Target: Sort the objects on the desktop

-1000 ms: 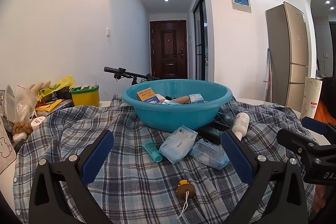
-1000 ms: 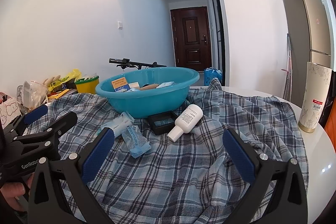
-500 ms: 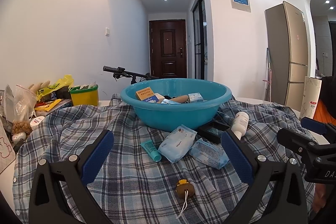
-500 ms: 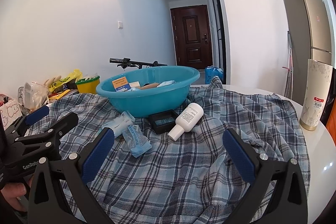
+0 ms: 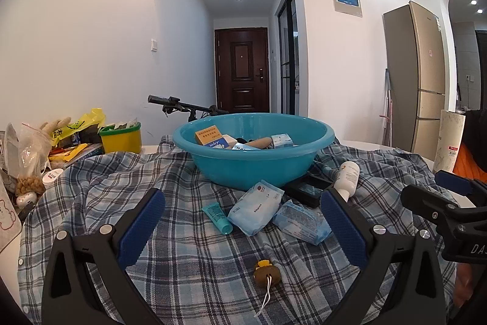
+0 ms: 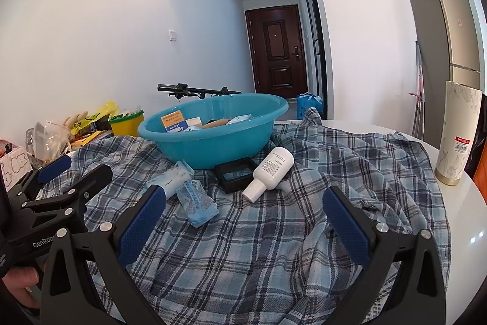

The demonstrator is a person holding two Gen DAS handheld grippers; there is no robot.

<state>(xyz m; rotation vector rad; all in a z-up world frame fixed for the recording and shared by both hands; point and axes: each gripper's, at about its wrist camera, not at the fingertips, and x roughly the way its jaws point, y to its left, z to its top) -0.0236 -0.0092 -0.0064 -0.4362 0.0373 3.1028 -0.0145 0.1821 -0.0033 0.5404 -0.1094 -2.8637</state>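
both grippers hover low over the plaid cloth [image 6: 258,249], jaws spread wide, nothing between the blue pads. left gripper [image 5: 243,221] faces the loose items; right gripper [image 6: 243,221] sits beside it, over bare cloth.

teal basin [image 5: 254,154] stands mid-table on the cloth, holding an orange-and-blue box [image 5: 210,136] and other small packs. just in front of it: teal tube [image 5: 217,217], white-blue tissue pack [image 5: 255,207], clear blue pouch [image 5: 301,223], black case [image 6: 236,171], white bottle [image 6: 272,171] lying on its side, cap toward camera. small brown charm [image 5: 267,276] with white cord lies nearest the left gripper.
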